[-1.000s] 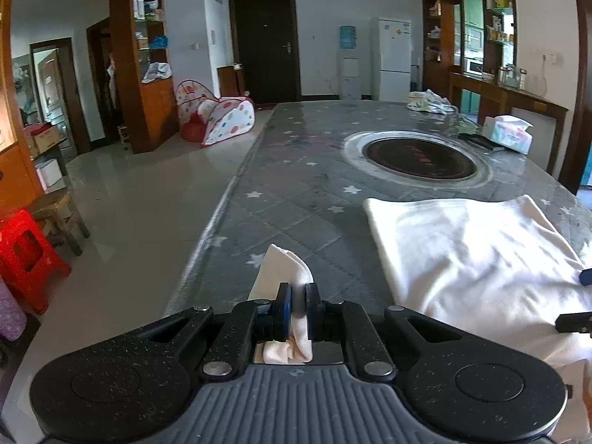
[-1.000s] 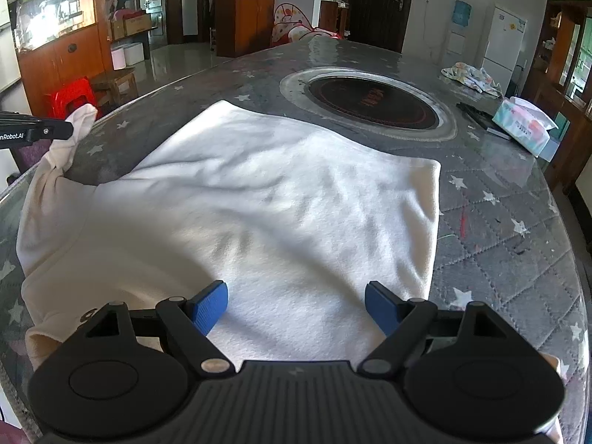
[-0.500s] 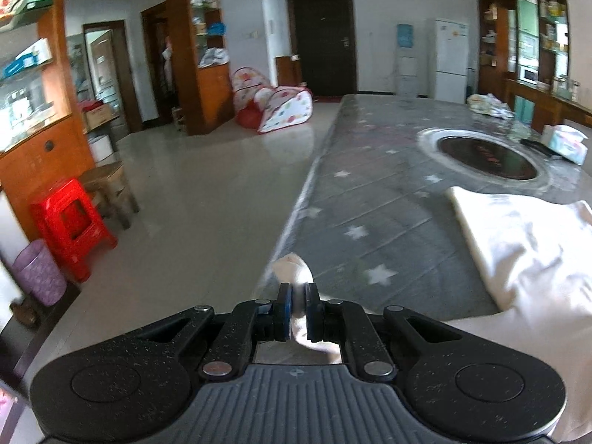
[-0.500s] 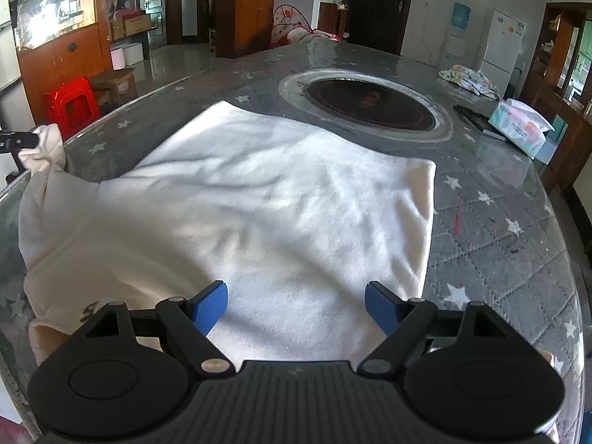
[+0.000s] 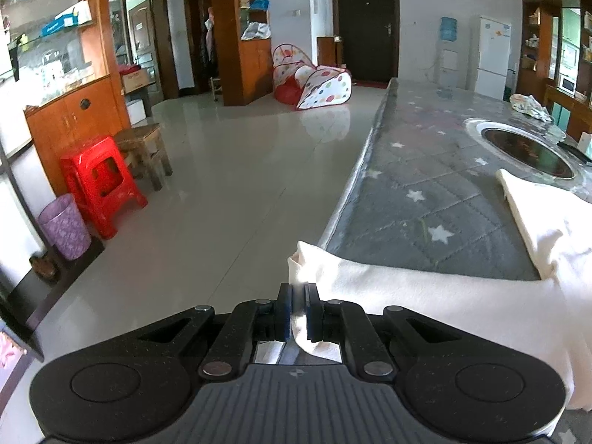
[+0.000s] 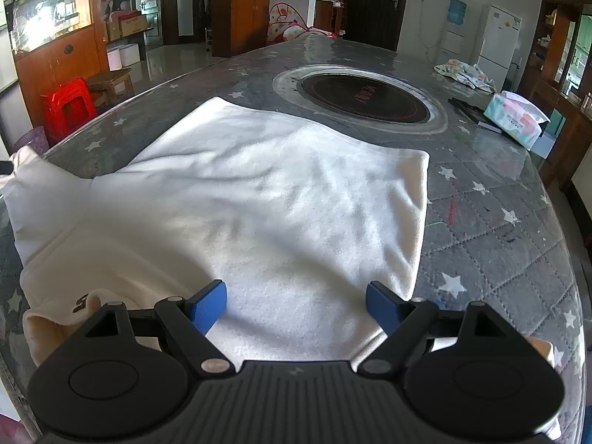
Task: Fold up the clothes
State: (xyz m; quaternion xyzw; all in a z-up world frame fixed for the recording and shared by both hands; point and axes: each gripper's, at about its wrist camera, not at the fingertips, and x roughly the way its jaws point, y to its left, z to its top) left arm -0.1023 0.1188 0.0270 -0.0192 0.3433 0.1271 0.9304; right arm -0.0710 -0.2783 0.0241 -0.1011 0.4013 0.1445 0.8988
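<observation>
A cream-white garment (image 6: pixel 281 199) lies spread flat on the grey star-patterned table (image 6: pixel 492 229). Its sleeve (image 5: pixel 425 288) stretches out to the table's left edge. My left gripper (image 5: pixel 297 305) is shut on the sleeve's end and holds it past the table edge. The sleeve end also shows in the right wrist view (image 6: pixel 26 174) at the far left. My right gripper (image 6: pixel 296 301) is open and empty, low over the garment's near edge, with its blue pads (image 6: pixel 207 305) apart.
A round black inset plate (image 6: pixel 364 98) sits mid-table. A tissue pack (image 6: pixel 516 118) and a crumpled cloth (image 6: pixel 464 72) lie at the far right. Left of the table are open floor, a red stool (image 5: pixel 100 181) and a purple bin (image 5: pixel 66 225).
My left gripper has pulled the sleeve end outward to the left, past the table edge, stretching the sleeve straight. My right gripper has stayed open over the garment, nearly still.
</observation>
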